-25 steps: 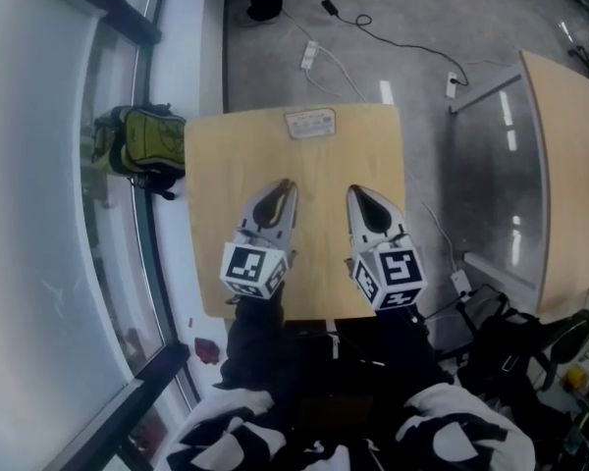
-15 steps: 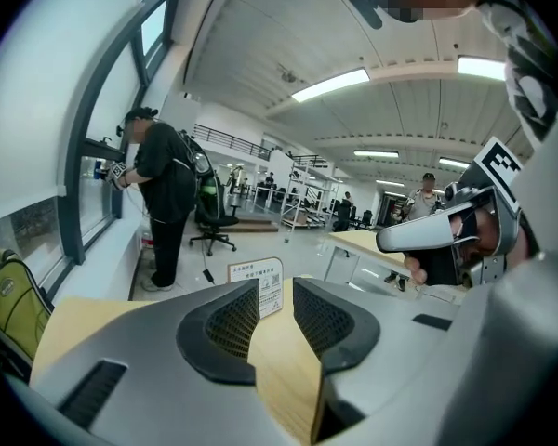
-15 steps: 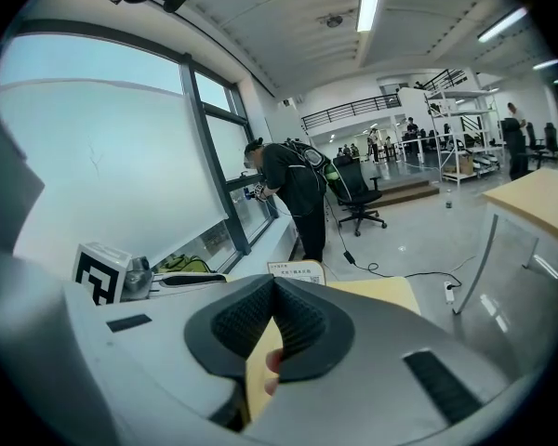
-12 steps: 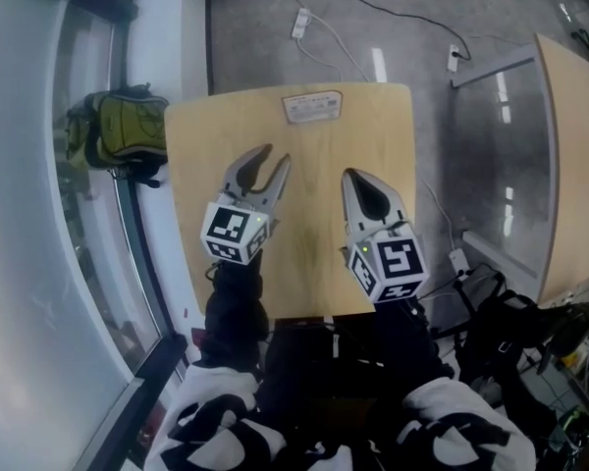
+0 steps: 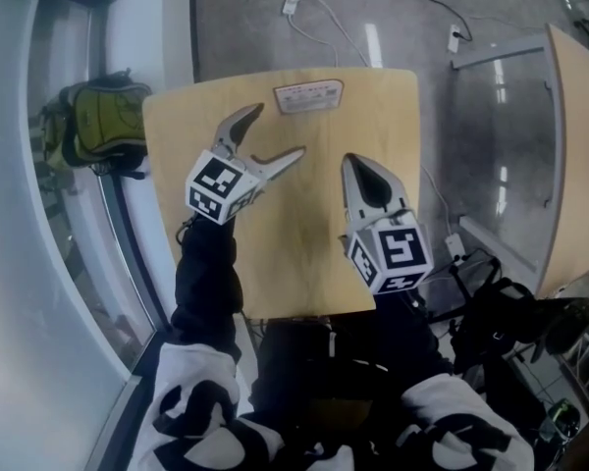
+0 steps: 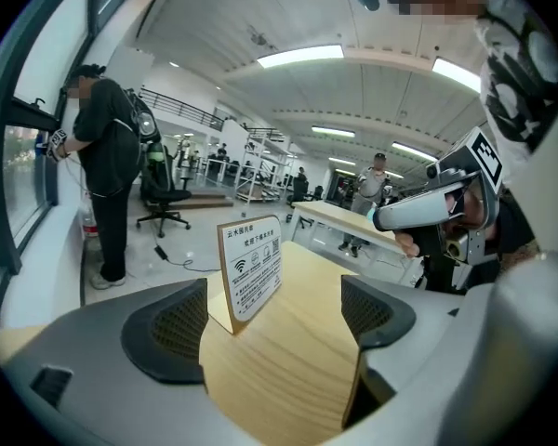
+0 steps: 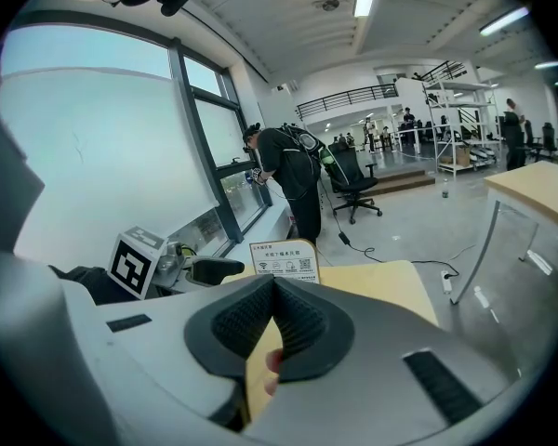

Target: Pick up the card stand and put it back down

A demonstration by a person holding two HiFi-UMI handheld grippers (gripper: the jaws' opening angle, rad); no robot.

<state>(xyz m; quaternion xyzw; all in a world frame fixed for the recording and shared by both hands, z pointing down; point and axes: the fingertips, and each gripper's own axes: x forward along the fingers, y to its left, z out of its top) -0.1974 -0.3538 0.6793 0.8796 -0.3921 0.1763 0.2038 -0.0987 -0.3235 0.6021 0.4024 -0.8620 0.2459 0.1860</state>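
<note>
The card stand (image 5: 308,96) is a small wooden-edged sign with a white printed face. It stands upright near the far edge of the light wooden table (image 5: 285,253). In the left gripper view the card stand (image 6: 251,269) is ahead of the jaws and slightly left, apart from them. My left gripper (image 5: 277,133) is open wide, its jaws have just been opening, and nothing lies between them. My right gripper (image 5: 363,170) is shut and empty, hovering over the table's right half. From the right gripper view the card stand (image 7: 285,260) shows just beyond the closed fingertips.
A green backpack (image 5: 96,126) lies on the floor left of the table by the glass wall. A power strip and cables (image 5: 293,0) lie on the floor beyond. A second table (image 5: 579,155) stands at right. A person (image 6: 107,170) stands by the window.
My left gripper went from shut to wide open and moved left and farther along the table toward the card stand. The right gripper shifted only slightly and stayed shut.
</note>
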